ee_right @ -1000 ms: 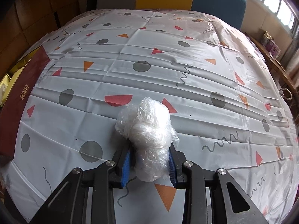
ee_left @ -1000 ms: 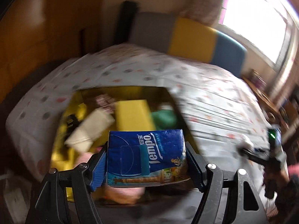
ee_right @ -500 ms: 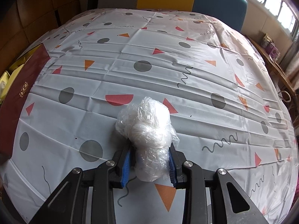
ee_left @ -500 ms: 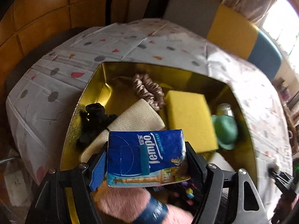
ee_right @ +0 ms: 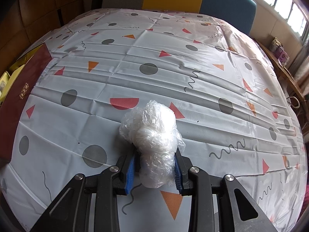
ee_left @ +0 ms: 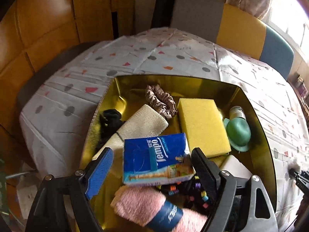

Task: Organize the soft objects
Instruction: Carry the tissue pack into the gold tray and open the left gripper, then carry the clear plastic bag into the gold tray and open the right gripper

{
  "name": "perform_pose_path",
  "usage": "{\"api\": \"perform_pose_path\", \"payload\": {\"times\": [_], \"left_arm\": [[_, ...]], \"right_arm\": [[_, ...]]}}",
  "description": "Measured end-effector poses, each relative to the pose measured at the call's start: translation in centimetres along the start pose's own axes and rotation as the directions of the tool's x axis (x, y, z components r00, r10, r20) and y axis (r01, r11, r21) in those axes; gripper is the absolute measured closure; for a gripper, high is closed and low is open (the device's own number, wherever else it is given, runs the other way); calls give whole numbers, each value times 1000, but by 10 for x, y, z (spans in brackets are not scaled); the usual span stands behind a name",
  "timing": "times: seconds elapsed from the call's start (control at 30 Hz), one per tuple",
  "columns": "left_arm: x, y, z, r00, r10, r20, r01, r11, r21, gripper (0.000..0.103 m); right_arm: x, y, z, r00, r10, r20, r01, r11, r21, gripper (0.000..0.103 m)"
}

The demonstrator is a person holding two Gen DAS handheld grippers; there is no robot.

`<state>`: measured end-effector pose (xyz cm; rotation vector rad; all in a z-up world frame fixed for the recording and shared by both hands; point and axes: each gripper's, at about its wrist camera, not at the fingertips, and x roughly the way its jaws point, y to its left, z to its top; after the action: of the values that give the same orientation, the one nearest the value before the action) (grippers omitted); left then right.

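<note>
In the left wrist view a blue Tempo tissue pack (ee_left: 157,159) lies tilted inside the gold-lined box (ee_left: 249,104), resting on a pink fluffy item (ee_left: 141,203). My left gripper (ee_left: 152,166) is open, its jaws spread on either side of the pack and apart from it. In the right wrist view my right gripper (ee_right: 154,166) is shut on a crumpled clear plastic bag (ee_right: 154,133), held just above the patterned tablecloth (ee_right: 173,61).
The box also holds a yellow sponge (ee_left: 202,123), a green hat-shaped item (ee_left: 238,133), a beige cloth (ee_left: 141,124), a brown scrunchie (ee_left: 161,101), a black item (ee_left: 110,119) and beaded bands (ee_left: 185,193). The box's dark red wall (ee_right: 17,96) is at the left of the right wrist view. Chairs stand behind the table.
My left gripper moved over the box, then opened and let go of the tissue pack, which now lies tilted in the box. The right gripper has barely moved.
</note>
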<state>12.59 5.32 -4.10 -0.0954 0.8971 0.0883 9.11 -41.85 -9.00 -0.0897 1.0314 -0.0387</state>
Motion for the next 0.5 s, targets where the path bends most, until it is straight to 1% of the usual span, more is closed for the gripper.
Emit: {"api": "perform_pose_path", "payload": {"times": [0.07,0.17,0.37,0.5], "left_arm": [[-13,-1,-4,999,21,32,-21,1000,6,19],[-35,-4,-13,995,24,92,-26,1000,17,19],[-64,-9,-25,987,15,163,-22,999,39,19],[-76,-12,-32,982,11,191,-22,998,57,19]], "right_arm": [[0,1,0,1000,-1,0,1,1000,-3,69],[0,2,-1,1000,-5,2,5,1000,-8,70],[0,3,-1,1000,-11,4,11,1000,-12,70],[0,4,-1,1000,-17,2,17,1000,-15,70]]}}
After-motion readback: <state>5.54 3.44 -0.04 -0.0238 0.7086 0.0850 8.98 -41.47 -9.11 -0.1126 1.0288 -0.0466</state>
